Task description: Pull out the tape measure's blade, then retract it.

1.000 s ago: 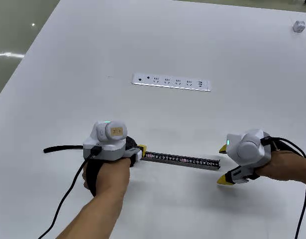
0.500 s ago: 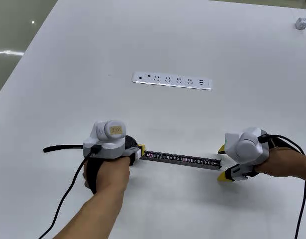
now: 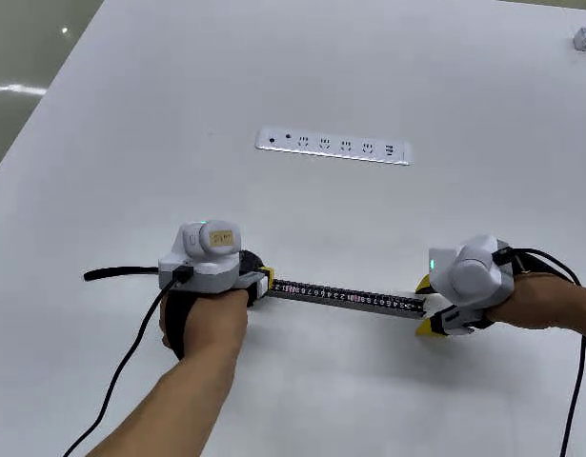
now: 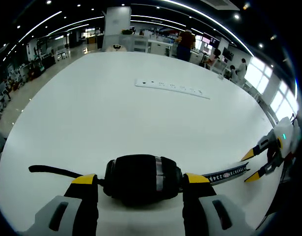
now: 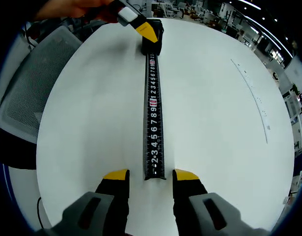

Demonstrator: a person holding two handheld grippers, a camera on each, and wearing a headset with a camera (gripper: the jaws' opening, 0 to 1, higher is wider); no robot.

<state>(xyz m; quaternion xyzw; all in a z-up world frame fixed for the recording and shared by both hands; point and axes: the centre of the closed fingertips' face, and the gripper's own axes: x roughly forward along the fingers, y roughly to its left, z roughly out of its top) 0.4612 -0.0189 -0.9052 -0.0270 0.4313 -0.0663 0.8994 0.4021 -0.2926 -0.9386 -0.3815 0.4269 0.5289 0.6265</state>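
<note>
plainly, tape measure (image 5: pixel 151 38) blade (image 5: pixel 153 123) reads 2 to 9.

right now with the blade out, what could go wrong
1. The right gripper has its jaws open on either side of the blade tip, not clamping it. If unlocked, the blade may snap back into the case.
2. The left gripper holds the case only by its sides, so it could twist or slip in a recoil.

Black tape measure (image 4: pixel 143 178), dark numbered blade (image 5: pixel 154 123) drawn out flat on white table (image 3: pixel 273 76)
</note>
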